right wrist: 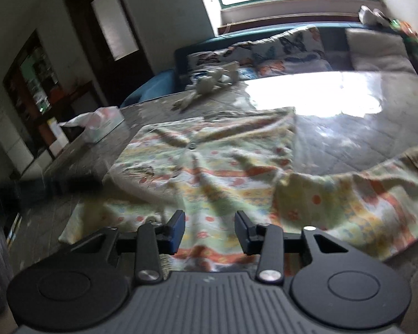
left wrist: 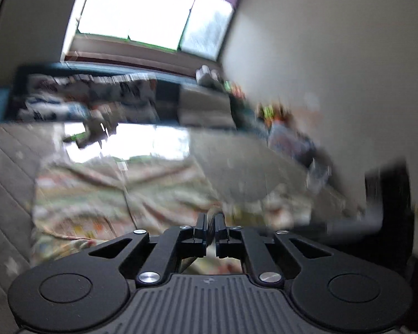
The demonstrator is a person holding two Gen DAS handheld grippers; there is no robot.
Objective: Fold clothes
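Observation:
A patterned garment point(left wrist: 97, 203) in pale green, yellow and orange lies spread and creased on the table point(right wrist: 348, 139). The left wrist view is blurred by motion. In it my left gripper point(left wrist: 210, 220) is shut, with a thin fold of the garment pinched between its fingertips. In the right wrist view the garment point(right wrist: 223, 167) shows a button at its middle, and one part trails off to the right. My right gripper point(right wrist: 210, 222) hangs just over the garment's near edge. Its blue pads point(right wrist: 178, 228) stand apart, with cloth beneath them but nothing gripped.
A tissue box point(right wrist: 103, 128) stands at the table's left edge. A pale soft toy point(right wrist: 214, 80) lies at the far side. Behind the table is a blue sofa point(right wrist: 158, 83) with butterfly cushions point(right wrist: 287, 47) under a bright window. A dark blurred shape point(right wrist: 55, 183) crosses the left.

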